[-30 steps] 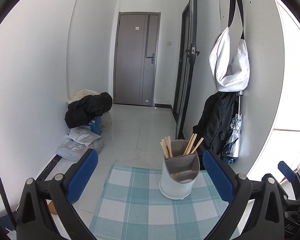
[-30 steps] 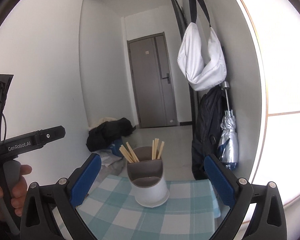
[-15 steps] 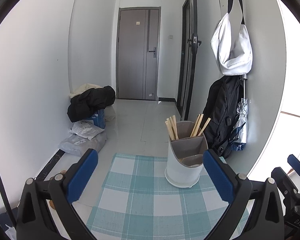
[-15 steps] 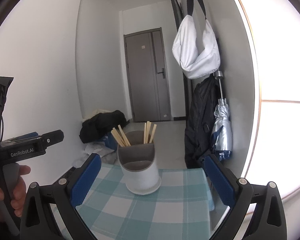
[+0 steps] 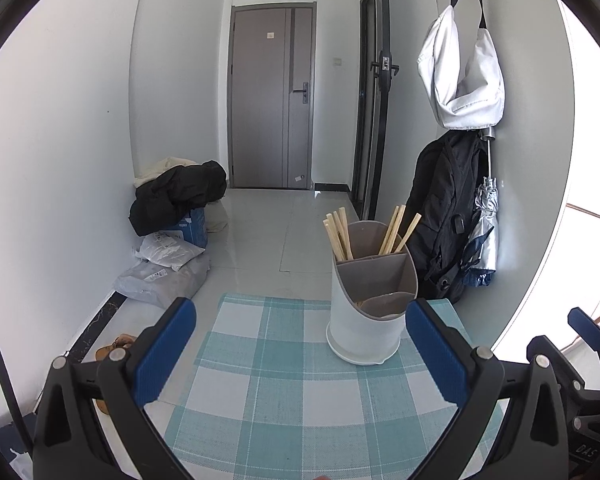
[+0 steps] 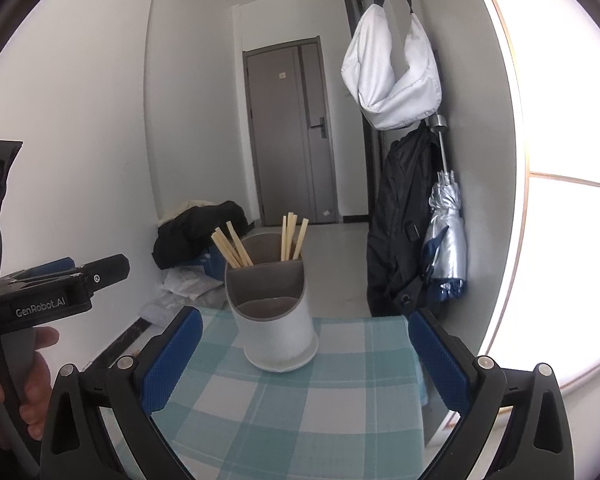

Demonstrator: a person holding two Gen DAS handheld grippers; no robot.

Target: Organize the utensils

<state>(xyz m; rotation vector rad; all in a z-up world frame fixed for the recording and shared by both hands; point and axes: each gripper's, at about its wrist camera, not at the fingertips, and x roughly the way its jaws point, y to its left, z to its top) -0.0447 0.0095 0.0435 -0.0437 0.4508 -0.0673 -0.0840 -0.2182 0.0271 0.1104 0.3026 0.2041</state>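
Over the last second both views tilted downward and drew back a little: the utensil holder sat lower and larger in frame than before, and more of the checked cloth on the worktop showed in front of it. The holder itself had not shifted on the cloth.

Left gripper was spread wide and empty, the holder standing just inside its right pad. Right gripper was likewise spread wide and empty, the holder centred ahead of it. A hand gripping the left tool's handle showed at the left edge of the right view.

Two bundles of chopsticks stood in the holder's two rear compartments, one bundle per side. The front compartment looked empty, though its bottom was hard to read. No loose utensils lay on the cloth near the holder. Judgement: sorting appears finished, or close to it; the pull-back suits a retreat.

Beyond the holder: black backpack and folded umbrella against the wall, well apart. Nothing stood between either gripper and the holder.
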